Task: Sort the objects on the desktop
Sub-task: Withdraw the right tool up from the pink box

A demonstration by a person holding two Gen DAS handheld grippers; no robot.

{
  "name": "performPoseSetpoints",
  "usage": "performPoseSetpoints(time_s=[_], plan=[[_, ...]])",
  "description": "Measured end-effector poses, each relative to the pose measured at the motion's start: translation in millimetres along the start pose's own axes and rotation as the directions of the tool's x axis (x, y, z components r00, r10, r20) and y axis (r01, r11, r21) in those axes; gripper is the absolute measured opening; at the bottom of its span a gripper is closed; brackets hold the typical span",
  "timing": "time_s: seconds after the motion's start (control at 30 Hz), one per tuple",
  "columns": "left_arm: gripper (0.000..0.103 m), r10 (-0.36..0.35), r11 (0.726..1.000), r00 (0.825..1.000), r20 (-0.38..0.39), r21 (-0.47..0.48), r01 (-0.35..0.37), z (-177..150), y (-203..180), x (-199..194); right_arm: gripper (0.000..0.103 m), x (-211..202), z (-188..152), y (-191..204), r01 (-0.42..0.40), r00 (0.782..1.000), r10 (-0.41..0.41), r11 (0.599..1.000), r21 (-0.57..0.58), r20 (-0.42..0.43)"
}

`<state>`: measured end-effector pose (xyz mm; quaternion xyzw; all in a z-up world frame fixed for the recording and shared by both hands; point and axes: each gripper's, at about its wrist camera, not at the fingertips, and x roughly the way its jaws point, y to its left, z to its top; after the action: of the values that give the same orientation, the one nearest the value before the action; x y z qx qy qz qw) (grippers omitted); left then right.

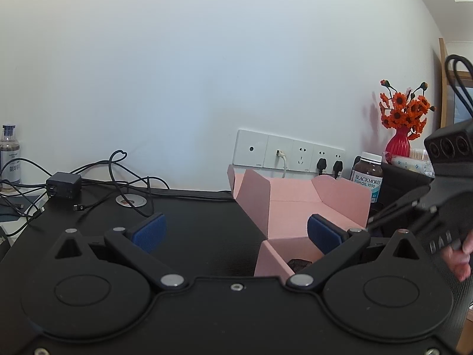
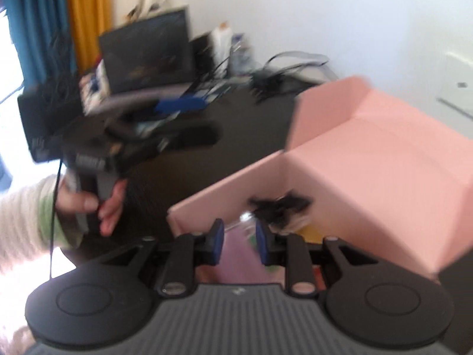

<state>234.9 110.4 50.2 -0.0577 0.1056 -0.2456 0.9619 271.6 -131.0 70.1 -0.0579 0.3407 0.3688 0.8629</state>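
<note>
Black desk (image 1: 192, 222): pink box (image 2: 369, 153) just beyond right hand-held gripper (image 2: 239, 242).

Left gripper (image 1: 235, 233): matte black body, two round discs with raised inner circles, silver pivot screws, black linkage arms ending in blue fingertips (image 1: 150, 232). Right gripper (image 2: 238, 244): the same black linkage and blue pads, plus a ribbed grey top panel. The left hand (image 2: 88, 204) emerges from a cream ribbed sleeve (image 2: 20, 216) with a pale green cuff; a thin black cable runs past it.

Plain white wall (image 1: 177, 74) with socket strip (image 1: 288, 153); teal and orange curtains (image 2: 59, 17).
</note>
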Motion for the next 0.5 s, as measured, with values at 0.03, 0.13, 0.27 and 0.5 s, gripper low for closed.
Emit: performPoseSetpoints(time_s=[0.03,0.13,0.27,0.5], plan=[[0.103,0.001,1.000,1.000,-0.001,-0.001,-0.001,0.0,0.2,0.3,0.032,-6.3,0.2,-7.4,0.034,0.999,-0.035,0.999,0.033,0.019],[0.103,0.002,1.000,1.000,-0.002,-0.003,-0.002,0.1,0.5,0.7,0.034,-12.6,-5.7,-29.9,0.115,0.993,-0.115,0.987,0.114,-0.004],[0.103,0.003,1.000,1.000,-0.004,0.000,-0.003,0.0,0.5,1.4,0.032,-14.4,-19.5,-45.0,0.160,0.987,-0.158,0.979,0.130,-0.022],[0.103,0.006,1.000,1.000,-0.006,-0.004,-0.006,-0.1,1.8,2.0,0.032,-12.6,-18.0,-52.4,0.202,0.979,-0.201,0.976,0.079,-0.013]])
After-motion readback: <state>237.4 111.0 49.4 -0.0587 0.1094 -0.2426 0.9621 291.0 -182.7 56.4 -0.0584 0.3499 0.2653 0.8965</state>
